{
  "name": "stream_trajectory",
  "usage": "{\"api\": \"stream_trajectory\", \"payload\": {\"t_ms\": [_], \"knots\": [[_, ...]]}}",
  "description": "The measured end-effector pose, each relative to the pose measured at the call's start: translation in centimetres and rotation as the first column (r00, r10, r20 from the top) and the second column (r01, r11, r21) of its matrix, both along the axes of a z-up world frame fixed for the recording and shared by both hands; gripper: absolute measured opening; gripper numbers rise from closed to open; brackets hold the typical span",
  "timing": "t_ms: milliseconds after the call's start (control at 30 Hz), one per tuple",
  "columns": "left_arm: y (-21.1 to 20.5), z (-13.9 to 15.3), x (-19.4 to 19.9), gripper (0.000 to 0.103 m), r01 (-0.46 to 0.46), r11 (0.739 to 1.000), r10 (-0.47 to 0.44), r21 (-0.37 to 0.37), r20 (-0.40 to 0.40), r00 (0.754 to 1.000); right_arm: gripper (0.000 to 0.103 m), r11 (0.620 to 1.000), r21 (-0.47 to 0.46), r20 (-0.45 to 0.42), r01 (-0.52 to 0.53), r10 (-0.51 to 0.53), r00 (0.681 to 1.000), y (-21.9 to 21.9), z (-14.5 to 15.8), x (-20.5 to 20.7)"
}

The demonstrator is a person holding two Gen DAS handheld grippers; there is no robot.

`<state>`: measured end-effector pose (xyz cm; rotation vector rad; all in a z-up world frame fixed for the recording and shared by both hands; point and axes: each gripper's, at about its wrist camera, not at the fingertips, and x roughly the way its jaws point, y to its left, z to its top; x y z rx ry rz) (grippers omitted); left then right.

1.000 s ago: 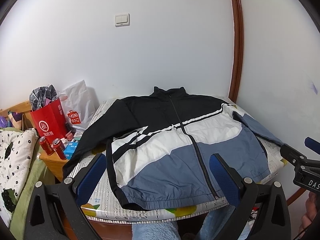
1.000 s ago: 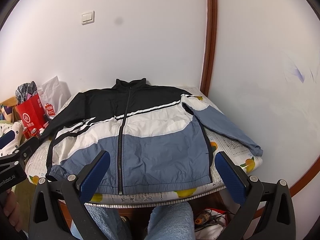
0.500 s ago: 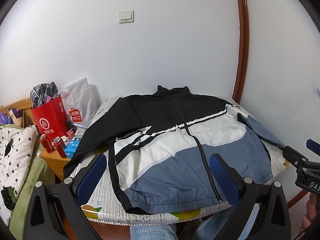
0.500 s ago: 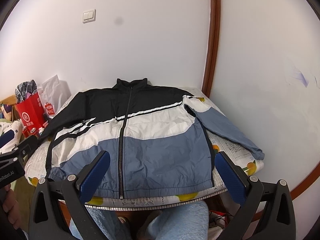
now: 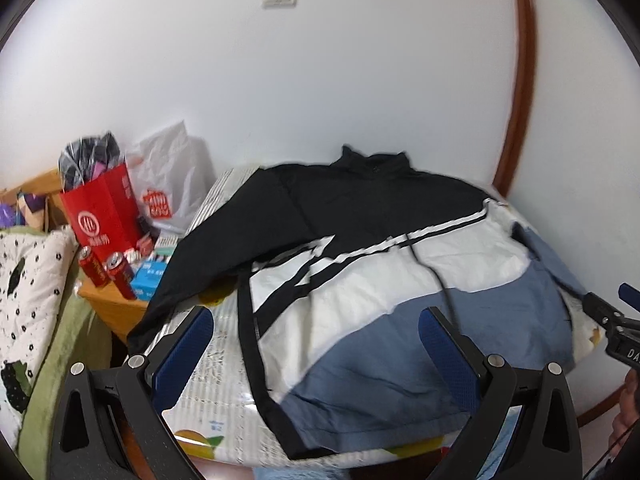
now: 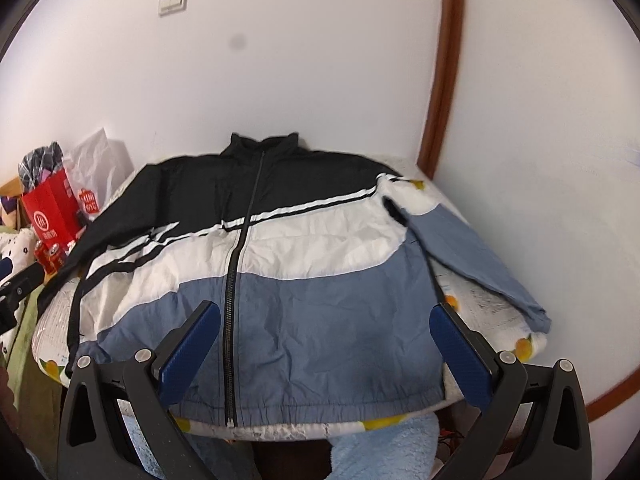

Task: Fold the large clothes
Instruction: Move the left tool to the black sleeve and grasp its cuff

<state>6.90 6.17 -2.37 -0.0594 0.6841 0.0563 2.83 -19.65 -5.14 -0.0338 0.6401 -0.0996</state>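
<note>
A zipped jacket (image 6: 280,264) in black, white and blue bands lies flat, front up, on a round table (image 6: 500,336), collar toward the wall. Its blue right sleeve (image 6: 476,264) runs down the table's right side; its black left sleeve (image 5: 208,256) hangs off the left edge. In the left wrist view the jacket (image 5: 380,288) fills the middle. My left gripper (image 5: 316,332) is open, hovering over the jacket's lower left hem. My right gripper (image 6: 324,332) is open above the lower blue band. Neither touches the cloth.
A red paper bag (image 5: 100,208), a white plastic bag (image 5: 172,184), two red cans (image 5: 106,268) and small boxes crowd a wooden stand left of the table. A patterned pillow (image 5: 28,280) lies further left. A wall with wooden trim (image 6: 444,80) stands close behind.
Both grippers have moved forward and lower toward the jacket, which looks larger in both views. The left view has swung slightly right. The jacket has not moved.
</note>
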Motion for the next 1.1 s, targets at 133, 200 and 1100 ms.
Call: {"api": "stream_trajectory", "payload": {"t_ms": [133,200,1100], "knots": [[2.2,-1.8,2.4,0.102,-0.026,1.000,0.026,0.001,-0.043,0.999,0.102,0.999,0.034,-0.035,-0.029,0.030,0.999,0.2,-1.3,3.0],[3.4,-2.8,3.4,0.102,-0.039,0.999,0.040,0.005,-0.059,0.997,0.100,0.998,0.050,-0.059,-0.044,0.046,0.997,0.4,-2.1,4.3],[16.0,-13.3,12.0,0.077,-0.222,0.966,0.248,0.131,-0.237,0.939,0.097,0.999,0.035,-0.214,-0.010,0.017,0.977,0.0,-9.4,12.2]]}}
